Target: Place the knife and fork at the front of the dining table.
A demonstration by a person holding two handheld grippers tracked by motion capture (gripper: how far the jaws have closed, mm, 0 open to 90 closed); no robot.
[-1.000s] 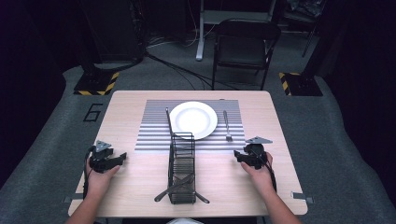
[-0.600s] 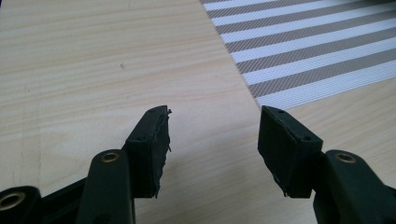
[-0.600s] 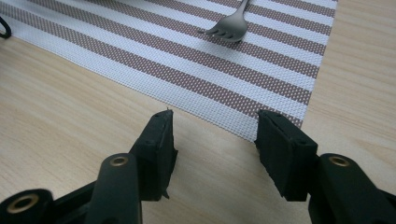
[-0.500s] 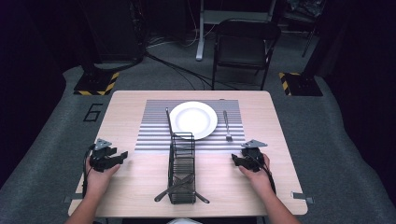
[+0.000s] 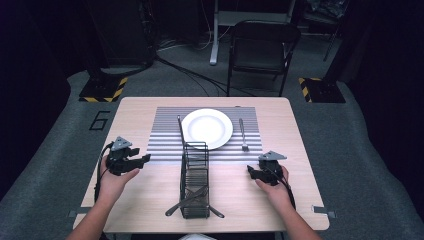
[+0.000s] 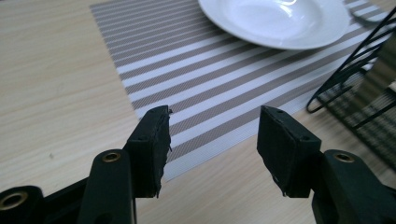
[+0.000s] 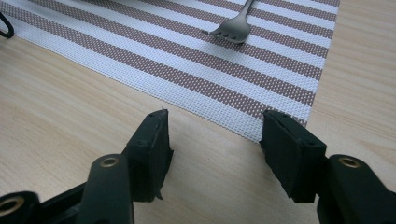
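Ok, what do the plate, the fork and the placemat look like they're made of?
The plate looks like glazed white ceramic: smooth and glossy, with soft reflections, though melamine can't be ruled out. The fork looks like brushed metal, grey with a dull sheen. The placemat is a woven mesh, probably vinyl: its dotted weave and striped bands show close up.

In your left gripper view the plate [image 6: 280, 21] runs off the top edge, and the rack [image 6: 362, 88] at the right is blurred and cut by the frame. In your right gripper view the fork [image 7: 236, 25] shows its tines alone; its handle leaves the top. From the high view, what lies in the rack [image 5: 195, 182] is too small to tell, and your forearms are cut off at the bottom.
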